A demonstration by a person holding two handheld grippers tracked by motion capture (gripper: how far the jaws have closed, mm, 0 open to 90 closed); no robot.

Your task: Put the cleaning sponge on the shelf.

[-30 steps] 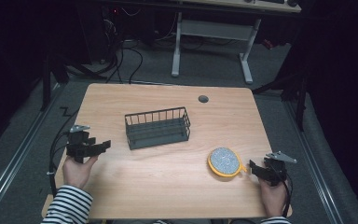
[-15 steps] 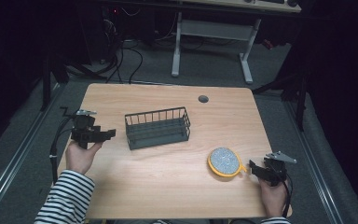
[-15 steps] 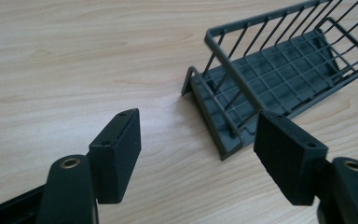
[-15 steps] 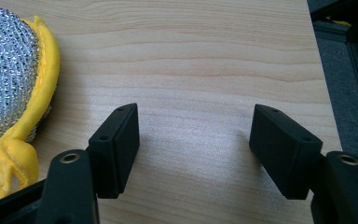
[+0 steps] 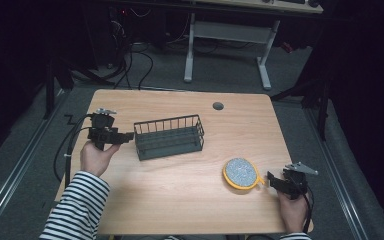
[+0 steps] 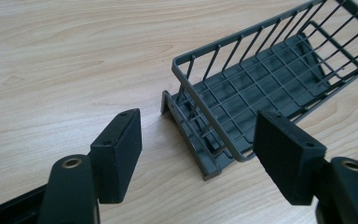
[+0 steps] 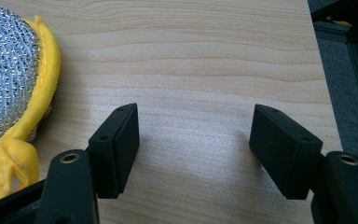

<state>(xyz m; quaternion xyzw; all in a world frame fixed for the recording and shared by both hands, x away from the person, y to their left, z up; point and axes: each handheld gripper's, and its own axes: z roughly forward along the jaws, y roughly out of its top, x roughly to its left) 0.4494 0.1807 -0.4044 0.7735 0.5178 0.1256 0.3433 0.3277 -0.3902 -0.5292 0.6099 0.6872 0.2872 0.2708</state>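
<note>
- Dark grey wire basket (image 5: pixel 169 137): upright on pale wooden table (image 5: pixel 180 210), landmark for all positions.
- Left gripper (image 5: pixel 125 136): just beside basket's left end, jaws wide, nothing between.
- Round yellow-rimmed silver mesh scouring pad (image 5: pixel 240 173): flat, near basket's front-right corner.
- Right gripper (image 5: pixel 271 181): beyond pad, well apart from basket, jaws wide, empty.

Wooden table (image 5: pixel 180 200) bears wire basket (image 5: pixel 169 137), yellow-rimmed scrubber (image 5: pixel 240 173) (well apart), round grommet (image 5: pixel 218 106).

Basket (image 5: pixel 169 136) mid-table (image 5: pixel 180 210); scrubber (image 5: pixel 240 173) front-right of it, apart.
</note>
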